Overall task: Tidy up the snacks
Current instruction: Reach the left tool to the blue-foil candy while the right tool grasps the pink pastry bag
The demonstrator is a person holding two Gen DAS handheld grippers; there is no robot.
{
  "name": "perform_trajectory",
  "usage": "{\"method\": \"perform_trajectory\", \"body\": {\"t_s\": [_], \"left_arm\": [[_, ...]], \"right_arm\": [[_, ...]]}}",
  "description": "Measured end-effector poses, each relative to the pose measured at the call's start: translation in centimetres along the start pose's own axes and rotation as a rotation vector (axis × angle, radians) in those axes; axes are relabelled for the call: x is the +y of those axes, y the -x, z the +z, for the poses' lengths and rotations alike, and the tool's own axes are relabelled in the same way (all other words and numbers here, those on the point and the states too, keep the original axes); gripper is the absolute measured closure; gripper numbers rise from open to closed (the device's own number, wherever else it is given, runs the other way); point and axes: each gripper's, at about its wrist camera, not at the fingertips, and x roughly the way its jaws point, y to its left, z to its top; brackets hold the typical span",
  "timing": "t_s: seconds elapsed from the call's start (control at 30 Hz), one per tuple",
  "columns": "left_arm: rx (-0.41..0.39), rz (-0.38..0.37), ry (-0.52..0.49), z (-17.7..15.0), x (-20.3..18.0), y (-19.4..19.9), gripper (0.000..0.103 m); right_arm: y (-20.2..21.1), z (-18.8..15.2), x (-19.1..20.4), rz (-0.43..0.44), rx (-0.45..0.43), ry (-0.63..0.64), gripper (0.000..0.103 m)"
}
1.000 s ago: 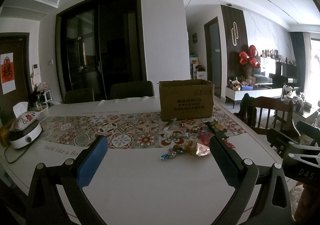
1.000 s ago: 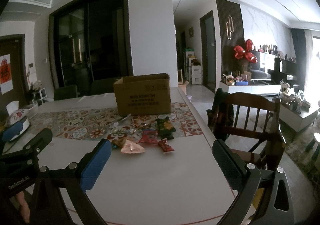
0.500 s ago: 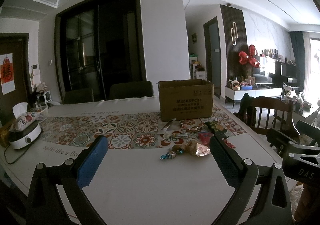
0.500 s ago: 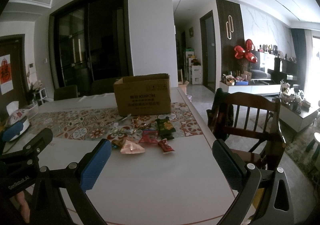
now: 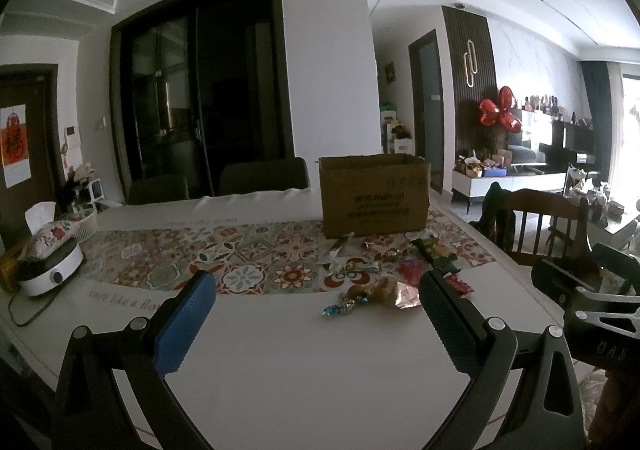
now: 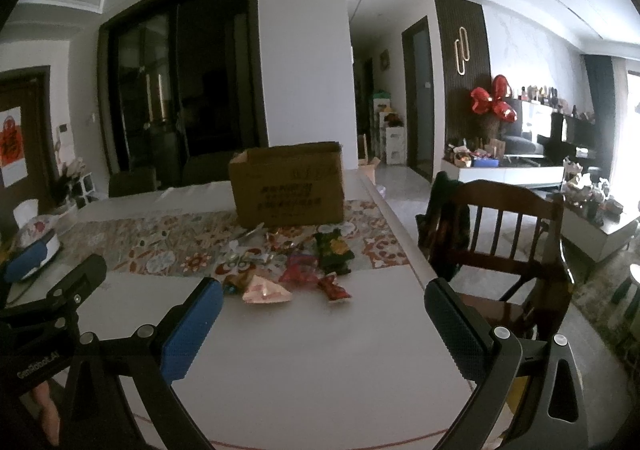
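A pile of wrapped snacks lies on the table in front of an open cardboard box. In the right wrist view the snacks lie ahead and the box stands behind them. My left gripper is open and empty, held above the white table short of the pile. My right gripper is open and empty, also short of the pile. The right gripper's body shows at the right edge of the left wrist view.
A patterned runner crosses the white table. A white appliance with a tissue pouch on it sits at the far left. A wooden chair stands at the table's right side. Dark chairs stand behind the table.
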Motion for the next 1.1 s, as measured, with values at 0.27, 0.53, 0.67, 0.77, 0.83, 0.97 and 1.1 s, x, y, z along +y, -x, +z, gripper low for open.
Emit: {"method": "perform_trajectory", "body": {"t_s": [0.27,0.53,0.67,0.77,0.83,0.97,1.1], "left_arm": [[0.034,-0.018,-0.052,-0.7,0.5,-2.5,0.000],[0.062,-0.069,-0.106,-1.4,1.3,-6.2,0.009],[0.085,-0.101,-0.134,-1.4,1.4,-8.7,0.016],[0.112,-0.126,-0.144,-1.3,1.4,-10.2,0.022],[0.138,-0.140,-0.140,-1.3,1.6,-11.6,0.023],[0.186,-0.162,-0.139,-1.6,1.8,-13.9,0.027],[0.256,-0.213,-0.133,-2.4,1.6,-16.3,0.036]], "right_arm": [[-1.9,-0.6,0.8,0.037,0.042,0.033,0.001],[-5.3,-0.5,2.4,0.072,0.083,0.084,0.001],[-7.5,-0.4,3.2,0.100,0.115,0.094,0.001],[-9.3,-0.2,3.6,0.128,0.138,0.088,0.005],[-10.5,-0.1,3.8,0.142,0.154,0.085,0.009],[-13.0,-0.1,4.4,0.162,0.187,0.085,0.014],[-15.5,-0.3,4.8,0.196,0.237,0.090,0.022]]}}
